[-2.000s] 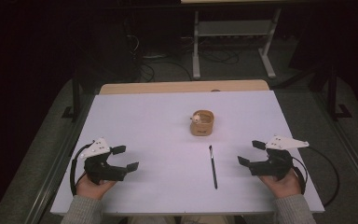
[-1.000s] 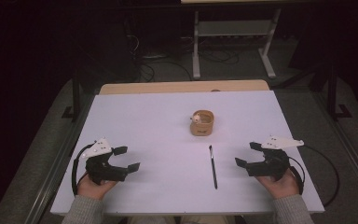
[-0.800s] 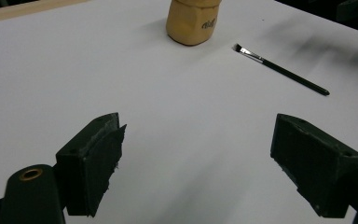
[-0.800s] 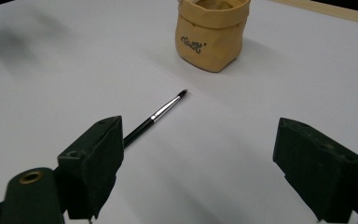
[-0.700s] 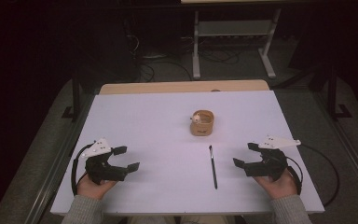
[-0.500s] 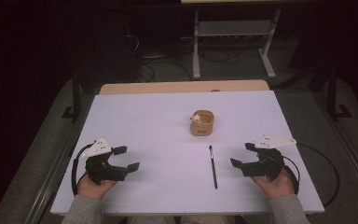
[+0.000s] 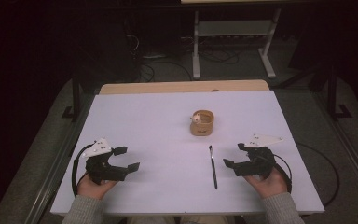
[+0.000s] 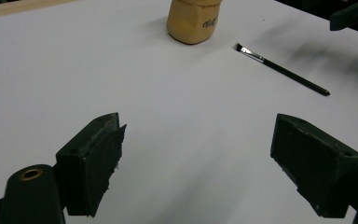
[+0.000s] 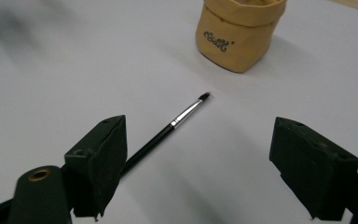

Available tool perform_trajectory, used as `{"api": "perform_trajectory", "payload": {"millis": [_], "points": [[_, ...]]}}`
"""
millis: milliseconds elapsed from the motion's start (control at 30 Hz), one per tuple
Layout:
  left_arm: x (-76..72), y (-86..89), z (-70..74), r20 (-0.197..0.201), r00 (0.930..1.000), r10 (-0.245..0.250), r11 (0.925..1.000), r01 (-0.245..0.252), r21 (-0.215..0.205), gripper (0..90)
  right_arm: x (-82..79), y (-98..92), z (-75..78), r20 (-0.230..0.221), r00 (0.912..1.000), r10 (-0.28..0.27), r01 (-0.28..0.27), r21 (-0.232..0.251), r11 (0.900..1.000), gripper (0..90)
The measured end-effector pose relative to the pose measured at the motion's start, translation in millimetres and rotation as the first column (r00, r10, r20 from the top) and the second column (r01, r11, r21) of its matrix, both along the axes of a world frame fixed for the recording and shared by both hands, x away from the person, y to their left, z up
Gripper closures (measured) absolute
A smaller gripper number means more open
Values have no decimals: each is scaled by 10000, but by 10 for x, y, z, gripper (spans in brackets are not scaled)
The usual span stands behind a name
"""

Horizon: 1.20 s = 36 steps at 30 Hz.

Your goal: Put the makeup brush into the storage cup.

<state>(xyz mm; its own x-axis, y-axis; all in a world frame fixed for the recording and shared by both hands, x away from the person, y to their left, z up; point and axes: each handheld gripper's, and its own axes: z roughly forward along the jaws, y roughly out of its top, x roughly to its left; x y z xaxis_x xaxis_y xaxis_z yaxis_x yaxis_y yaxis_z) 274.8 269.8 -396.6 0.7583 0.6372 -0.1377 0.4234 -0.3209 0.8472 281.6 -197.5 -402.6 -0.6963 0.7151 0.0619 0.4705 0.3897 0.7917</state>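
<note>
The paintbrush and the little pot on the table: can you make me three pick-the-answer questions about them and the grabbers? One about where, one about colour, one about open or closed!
1. Where does the paintbrush lie?
A. inside the pot
B. flat on the table, nearer the person than the pot
C. between the left gripper's fingers

2. What colour is the pot?
A. tan
B. blue
C. green

3. How does the right gripper stand?
A. shut on the paintbrush
B. shut and empty
C. open, holding nothing

Answers:
1. B, since the high view shows it flat on the white table, apart from the pot and on the person's side of it.
2. A, since both gripper views show a tan pot with dark lettering on its side.
3. C, since the right gripper view shows its fingers wide apart, with the paintbrush on the table ahead.
</note>
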Motion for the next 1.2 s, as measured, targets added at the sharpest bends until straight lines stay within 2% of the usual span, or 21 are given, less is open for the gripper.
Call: {"api": "perform_trajectory", "payload": {"millis": [100,267,300,500,700,867,1067,1200], "points": [[-6,-1,-2,25,10000,-36,9999,36,120,157,19,115,8,-136,9997,187,-191,-246,9995,203],[-30,23,16,56,10000,38,10000,-39,13,157,43,182,29,-368,9987,359,-370,-284,9989,216],[-30,26,18,70,10000,57,10000,-57,58,157,61,215,40,-548,9978,377,-390,-223,9990,218],[-30,35,22,77,9999,126,9999,-126,48,158,120,350,53,-792,9952,567,-614,-576,9965,259],[-23,27,18,87,9999,94,9999,-94,59,159,214,440,39,-1187,9921,405,-501,-791,9956,325],[-6,40,12,49,9999,116,9999,-116,50,159,313,511,-33,-1872,9822,158,-393,-1226,9917,403],[12,14,-5,0,10000,17,10000,-17,78,159,379,622,-109,-2796,9598,-246,-246,-1714,9849,488],[8,6,0,17,10000,13,10000,-13,76,161,421,708,-148,-3143,9483,-435,-208,-1985,9799,538]]}}
